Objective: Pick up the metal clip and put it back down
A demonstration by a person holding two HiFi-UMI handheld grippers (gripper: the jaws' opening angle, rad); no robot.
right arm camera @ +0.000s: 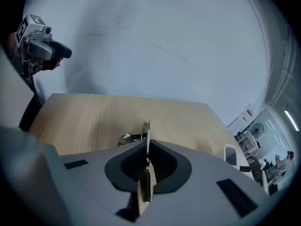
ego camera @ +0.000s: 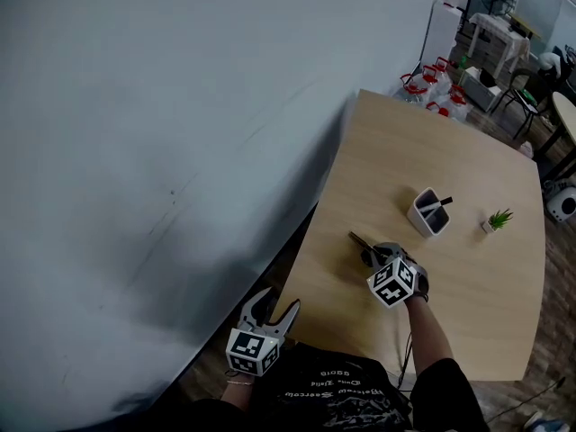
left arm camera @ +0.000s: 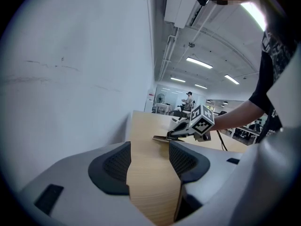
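Note:
The metal clip [ego camera: 357,239] is a thin dark strip sticking out toward the wall from my right gripper [ego camera: 369,254], near the left edge of the wooden table [ego camera: 477,286]. In the right gripper view the clip [right arm camera: 146,134] stands on edge between the pads, with my right gripper [right arm camera: 147,147] shut on it. Whether the clip touches the tabletop cannot be told. My left gripper [ego camera: 274,310] hangs open off the table's near corner, holding nothing. In the left gripper view its jaws stand wide apart, and the right gripper [left arm camera: 178,133] with the clip [left arm camera: 162,138] shows beyond them.
A white pen holder [ego camera: 429,212] with a black pen stands right of the clip, and a small potted plant [ego camera: 497,220] farther right. Bottles with red caps [ego camera: 434,86] sit on the floor past the table's far corner. A grey wall [ego camera: 162,151] runs along the left.

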